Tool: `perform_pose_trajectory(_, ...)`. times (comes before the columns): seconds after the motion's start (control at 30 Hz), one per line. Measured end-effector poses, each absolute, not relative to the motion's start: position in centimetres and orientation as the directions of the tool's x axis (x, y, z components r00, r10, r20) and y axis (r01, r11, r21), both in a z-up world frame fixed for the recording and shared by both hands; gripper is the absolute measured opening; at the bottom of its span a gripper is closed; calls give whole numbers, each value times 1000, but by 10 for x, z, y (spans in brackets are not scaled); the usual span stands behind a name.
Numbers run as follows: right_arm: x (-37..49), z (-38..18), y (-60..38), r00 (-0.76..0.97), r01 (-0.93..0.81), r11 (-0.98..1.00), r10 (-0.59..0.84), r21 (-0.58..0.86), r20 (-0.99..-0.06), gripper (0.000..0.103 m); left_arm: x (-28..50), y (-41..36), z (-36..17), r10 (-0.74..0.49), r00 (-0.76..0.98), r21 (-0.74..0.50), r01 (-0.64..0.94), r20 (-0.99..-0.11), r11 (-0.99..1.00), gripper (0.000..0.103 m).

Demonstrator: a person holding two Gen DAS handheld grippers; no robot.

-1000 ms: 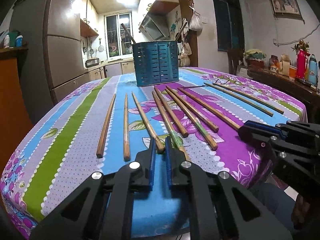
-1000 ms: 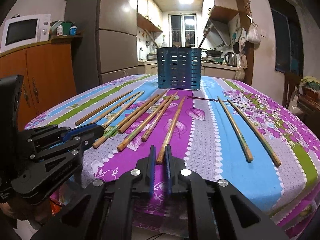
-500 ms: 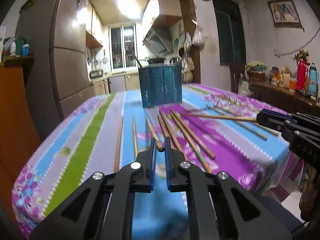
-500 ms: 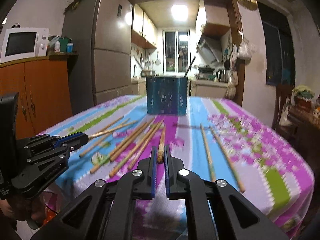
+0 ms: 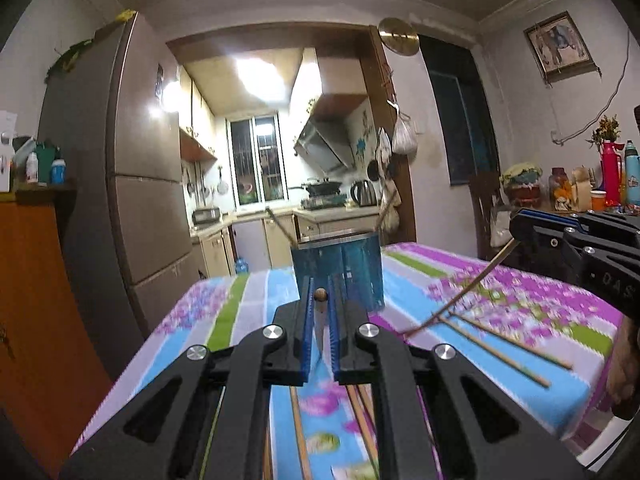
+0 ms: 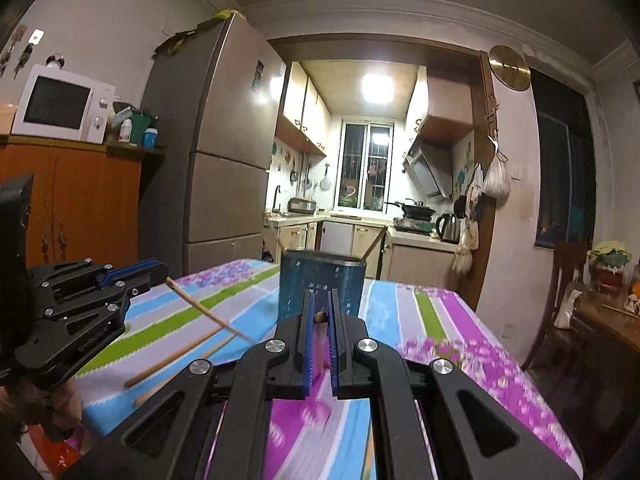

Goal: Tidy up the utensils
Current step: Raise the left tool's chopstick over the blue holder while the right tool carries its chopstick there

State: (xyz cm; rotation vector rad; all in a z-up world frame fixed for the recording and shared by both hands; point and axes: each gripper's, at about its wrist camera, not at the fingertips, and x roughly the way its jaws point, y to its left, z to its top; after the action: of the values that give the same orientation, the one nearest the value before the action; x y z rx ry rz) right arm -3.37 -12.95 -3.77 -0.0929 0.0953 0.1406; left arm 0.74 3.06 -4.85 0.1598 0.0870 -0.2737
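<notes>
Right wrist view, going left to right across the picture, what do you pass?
Microwave → left gripper shut on a chopstick → fridge → blue utensil holder → kettle → hanging plastic bag → wooden chair.

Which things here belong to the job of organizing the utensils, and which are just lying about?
Job:
- left gripper, shut on a chopstick
- right gripper, shut on another chopstick
- loose chopsticks on the table
- blue utensil holder

Lying about:
- microwave
- kettle
- fridge
</notes>
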Motion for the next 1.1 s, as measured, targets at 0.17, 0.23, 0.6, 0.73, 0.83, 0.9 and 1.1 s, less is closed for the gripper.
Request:
perform_pose_trajectory(0.17,-5,-19,-145,985,-153,985,145,-77,-93,7,31,22,-32,-251,965,145,259,-74,955,5)
perform_pose_trajectory(0.23,7,-14,-149,984,-158,985,150,-76,-97,7,41,18,-27,-251,965,143,259,-71,955,5)
perform_pose_trajectory(0.6,44,0,-150,971,-206,976,194,-76,-143,7,66,23,-3,-247,967,124,254,-68,959,5)
perform_pose_trajectory(0.73,61,9,-156,962,-220,975,210,-41,-174,7,74,24,10,-258,962,111,267,-85,957,5)
perform_pose_trajectory(0.83,71,16,-160,956,-225,974,218,-15,-198,7,81,25,18,-271,957,103,281,-102,954,5)
perform_pose_trajectory(0.9,80,23,-163,950,-228,974,222,1,-219,7,86,26,24,-281,953,96,292,-112,951,5)
perform_pose_trajectory(1.1,94,46,-164,945,-231,973,226,6,-237,7,108,35,47,-337,929,28,345,-156,938,5)
